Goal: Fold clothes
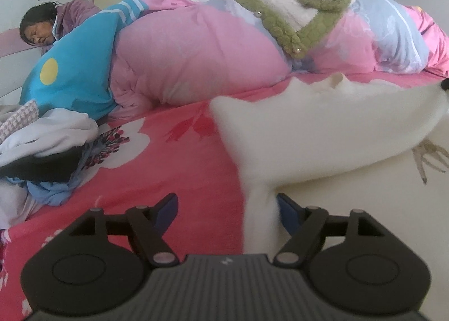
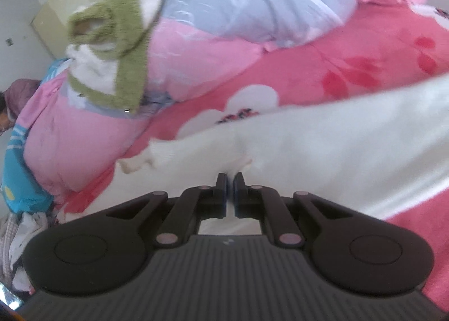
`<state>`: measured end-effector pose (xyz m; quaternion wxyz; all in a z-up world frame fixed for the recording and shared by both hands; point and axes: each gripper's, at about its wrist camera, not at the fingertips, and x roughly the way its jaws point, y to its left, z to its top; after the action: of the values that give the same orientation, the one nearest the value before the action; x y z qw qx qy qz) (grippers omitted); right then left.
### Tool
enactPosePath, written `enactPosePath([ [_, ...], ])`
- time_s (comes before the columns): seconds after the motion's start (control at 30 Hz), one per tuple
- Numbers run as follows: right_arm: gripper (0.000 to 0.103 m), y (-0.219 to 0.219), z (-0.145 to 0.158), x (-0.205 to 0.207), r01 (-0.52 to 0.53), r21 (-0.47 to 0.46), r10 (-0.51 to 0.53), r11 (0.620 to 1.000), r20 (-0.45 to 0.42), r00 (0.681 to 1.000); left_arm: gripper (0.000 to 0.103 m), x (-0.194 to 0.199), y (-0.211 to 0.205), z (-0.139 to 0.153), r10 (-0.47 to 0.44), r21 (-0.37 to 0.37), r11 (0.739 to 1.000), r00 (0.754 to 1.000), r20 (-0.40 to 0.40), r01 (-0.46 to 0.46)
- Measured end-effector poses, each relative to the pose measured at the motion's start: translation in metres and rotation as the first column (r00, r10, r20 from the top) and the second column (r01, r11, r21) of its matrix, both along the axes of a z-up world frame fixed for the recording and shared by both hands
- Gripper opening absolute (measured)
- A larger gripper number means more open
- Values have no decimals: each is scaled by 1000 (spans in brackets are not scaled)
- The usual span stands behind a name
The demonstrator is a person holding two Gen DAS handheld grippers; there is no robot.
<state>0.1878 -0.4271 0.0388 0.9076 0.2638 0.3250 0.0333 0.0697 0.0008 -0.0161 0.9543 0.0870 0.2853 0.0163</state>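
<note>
— Item one, the tongs. How do they stand?

— Right tongs (image 2: 230,180): jaws drawn almost together, a pinch of the white garment (image 2: 322,152) nipped between the blue pads. Left tongs (image 1: 227,203): jaws spread wide. A strip of the same white cloth (image 1: 308,130) hangs down between them and lies against the right-hand pad. I would judge it loose there, not gripped.

— Item two, the garment. Where, and which way does it run?

— On the bed (image 1: 168,166), over the pink flowered sheet. Seen from the right tongs, its long axis runs crosswise, from a small cuff-like end low on the left up and away to the right. Seen from the left tongs, the bulk lies ahead and to the right, lifted and bunched. The right side has the hold; the left is just as near but open around the cloth. Any fold, by my reckoning, turns on the left side closing on that strip so the piece hangs between two holds.

— Item three, surroundings?

— A rolled pink quilt (image 1: 182,48) beyond, with a green and cream fleece (image 1: 294,3) on top. A pile of clothes (image 1: 47,147) to the left. A person (image 1: 39,29) lying at the head of the bed.

— Item four, not made out?

— The garment's far end is cut off at the frame edge. Its kind I cannot tell. The cloth is blurred in both views, and whether any fold already lies in it is not readable.
</note>
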Motion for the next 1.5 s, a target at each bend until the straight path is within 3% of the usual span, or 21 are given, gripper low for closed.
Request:
enactPosePath([
  [0.13,3,0,1,-3,-16,-23,16,1000,6,1000,78,1,-1,-1,1,3,1000,1000,-5,0],
  [0.37,7,7,-34,8,-62,-159,43,985,-119,992,85,5,5,-3,24,-31,999,999,-30,-25],
  [0.6,26,13,3,-12,22,-155,-24,988,-12,1000,86,4,11,0,50,-54,997,998,-24,-51],
  [0.7,30,41,20,-20,-95,-60,99,994,66,993,86,5,15,2,67,-67,995,997,-25,-69],
  [0.8,31,99,18,-18,-267,-84,272,960,51,961,86,6,20,3,88,-85,992,996,-31,-90],
  [0.93,31,176,10,-14,-469,-119,474,875,19,880,86,8,32,3,111,-140,983,992,-58,-119],
  [1.13,31,244,-10,-18,-590,-184,598,786,-12,801,86,12,54,-1,127,-272,949,984,-123,-157],
  [1.27,30,257,-35,-12,-647,-220,646,730,-88,758,86,11,59,-2,125,-301,940,982,-141,-163],
  [1.4,30,247,-54,-20,-646,-197,655,738,-25,755,85,1,60,10,116,-329,932,985,-125,-152],
  [1.5,30,244,-56,-21,-640,-185,649,746,-15,760,85,-10,64,27,127,-363,921,990,-62,-141],
])
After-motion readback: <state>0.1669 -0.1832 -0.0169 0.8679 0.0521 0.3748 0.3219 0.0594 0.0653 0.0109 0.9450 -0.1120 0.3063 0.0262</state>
